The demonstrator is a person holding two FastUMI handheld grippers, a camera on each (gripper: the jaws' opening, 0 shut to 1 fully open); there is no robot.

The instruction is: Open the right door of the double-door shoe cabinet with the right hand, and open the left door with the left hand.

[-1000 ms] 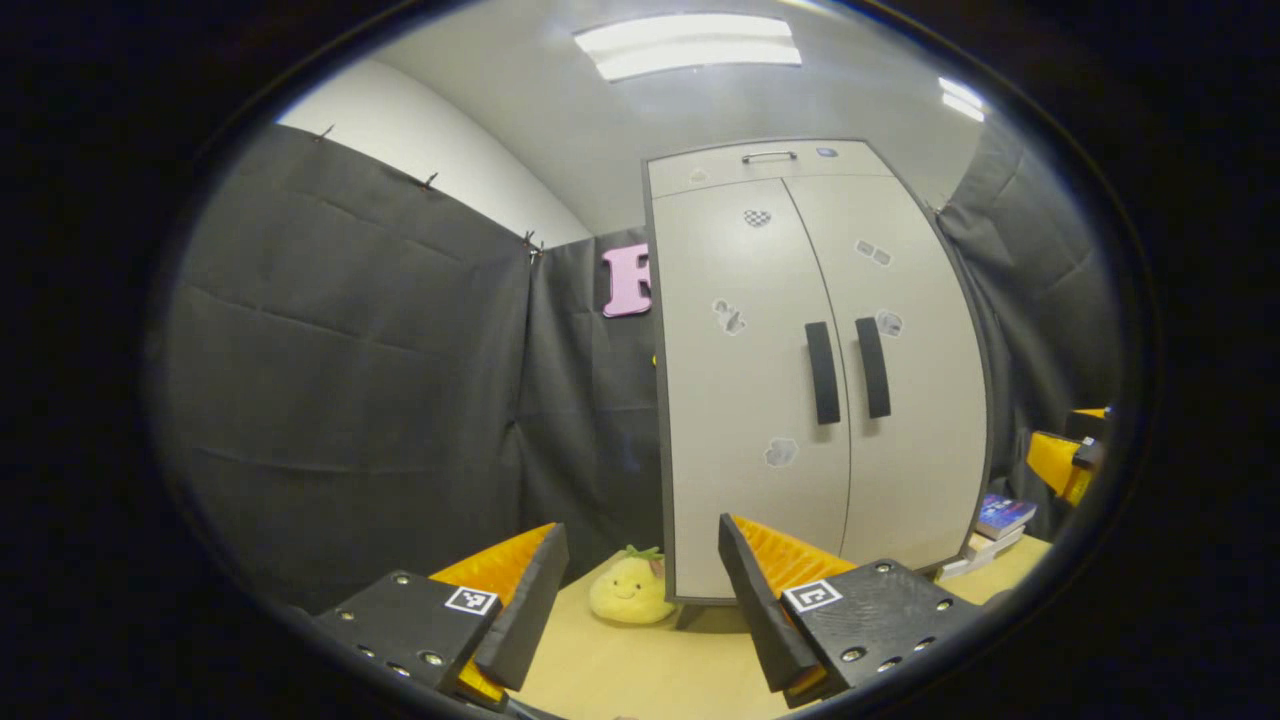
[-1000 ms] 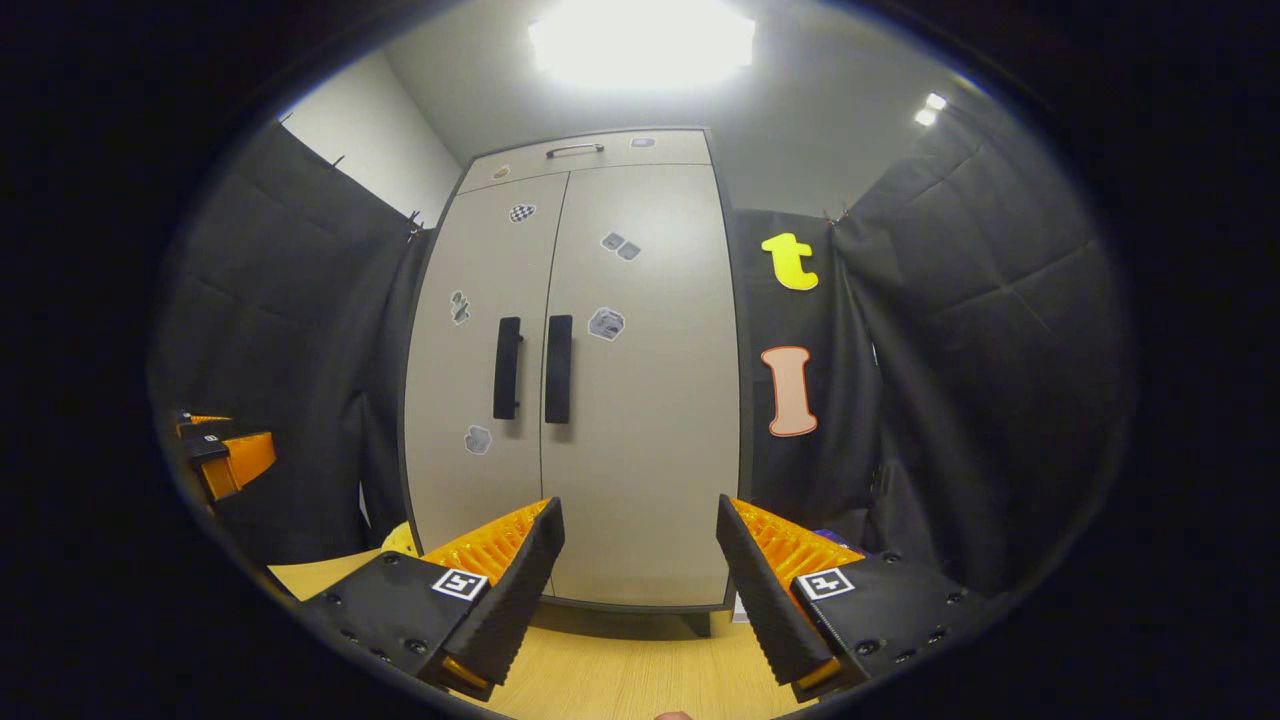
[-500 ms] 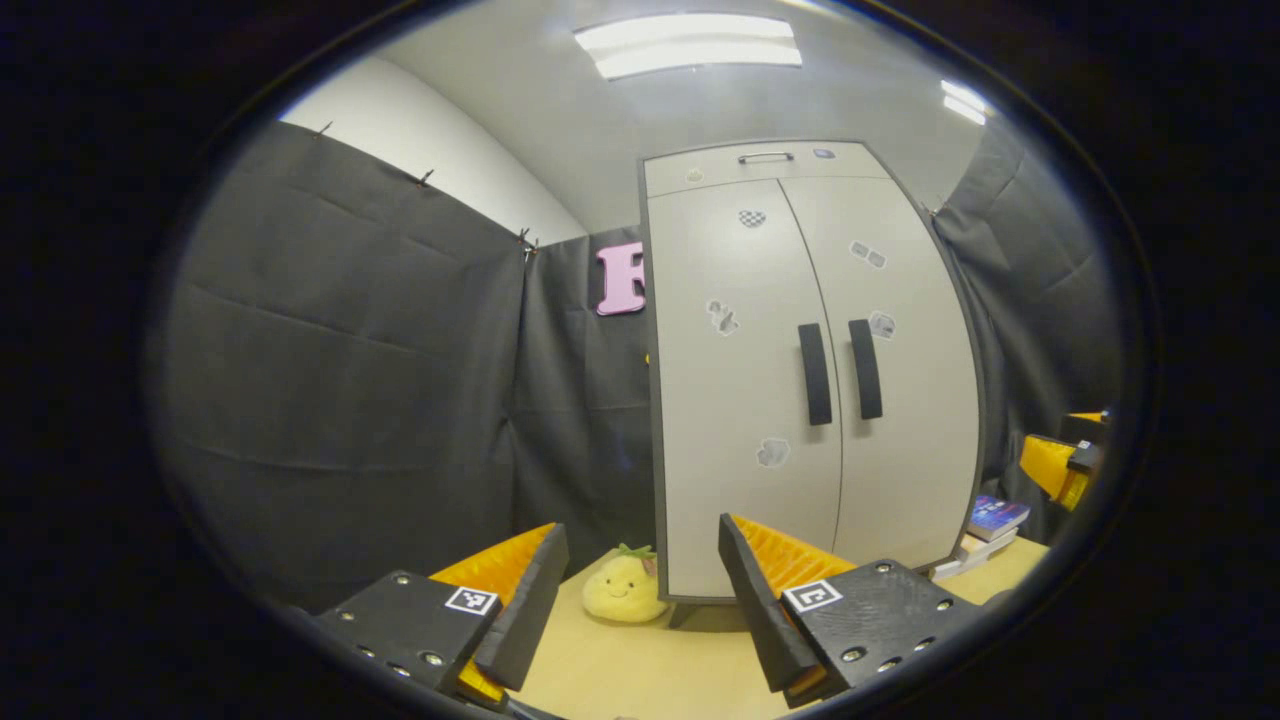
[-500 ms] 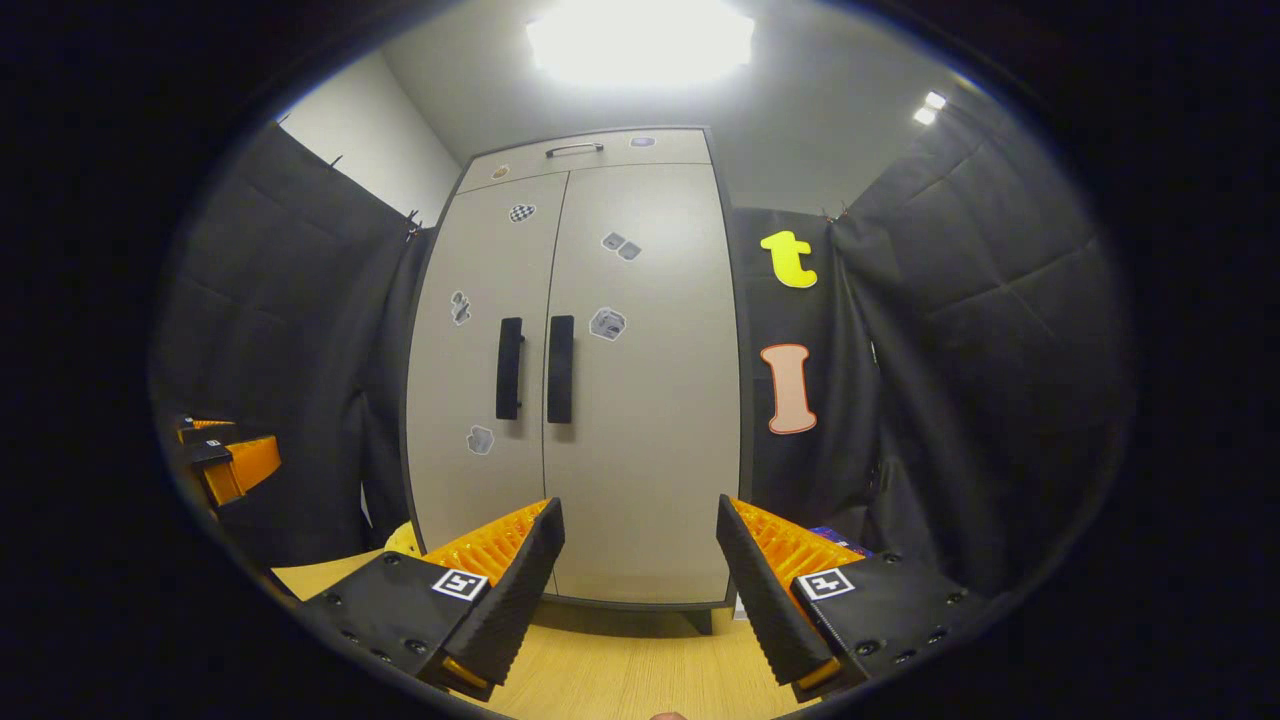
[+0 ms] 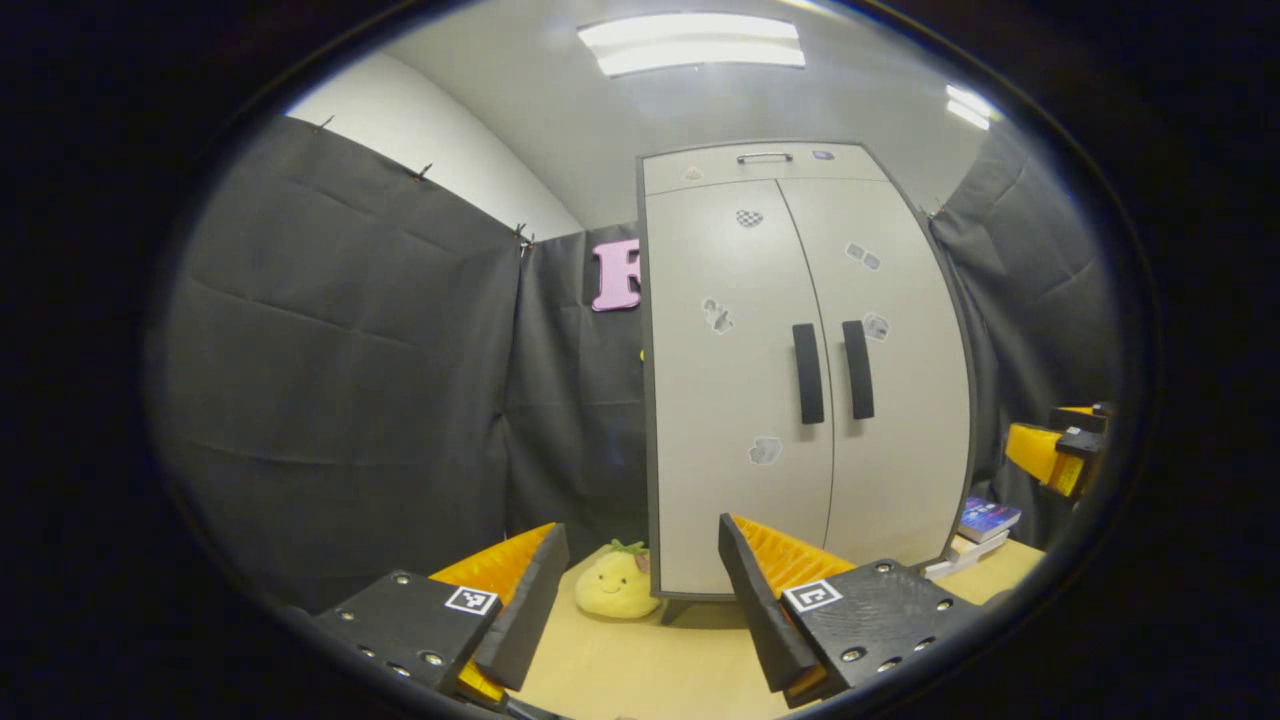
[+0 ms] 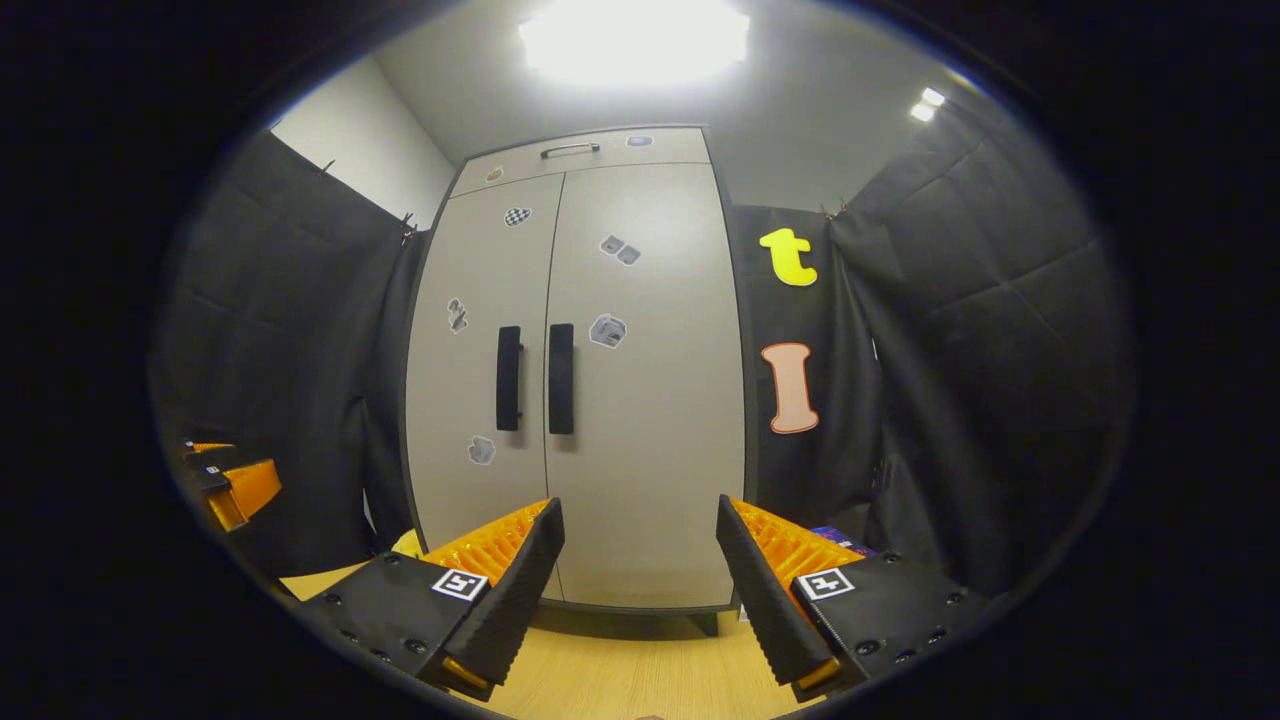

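A tall pale grey double-door shoe cabinet [image 5: 740,420] [image 6: 640,450] stands on a wooden table with both doors closed. Two black vertical handles sit side by side at the middle seam: the left handle [image 5: 808,373] [image 6: 508,378] and the right handle [image 5: 858,369] [image 6: 561,378]. My left gripper [image 5: 640,600] is open, well short of the cabinet and off to its left. Facing the right door from a distance, my right gripper [image 6: 640,590] is open too. The other gripper appears at the edge of each view: the right one [image 5: 1050,455] and the left one [image 6: 230,485].
A yellow plush toy [image 5: 612,583] lies on the wooden table [image 5: 640,665] by the cabinet's left foot. A stack of books [image 5: 975,530] lies to the cabinet's right. Black cloth walls close in on both sides.
The cabinet has drifted left in the left gripper view and slightly down in the right gripper view; both grippers stay open and hold nothing.
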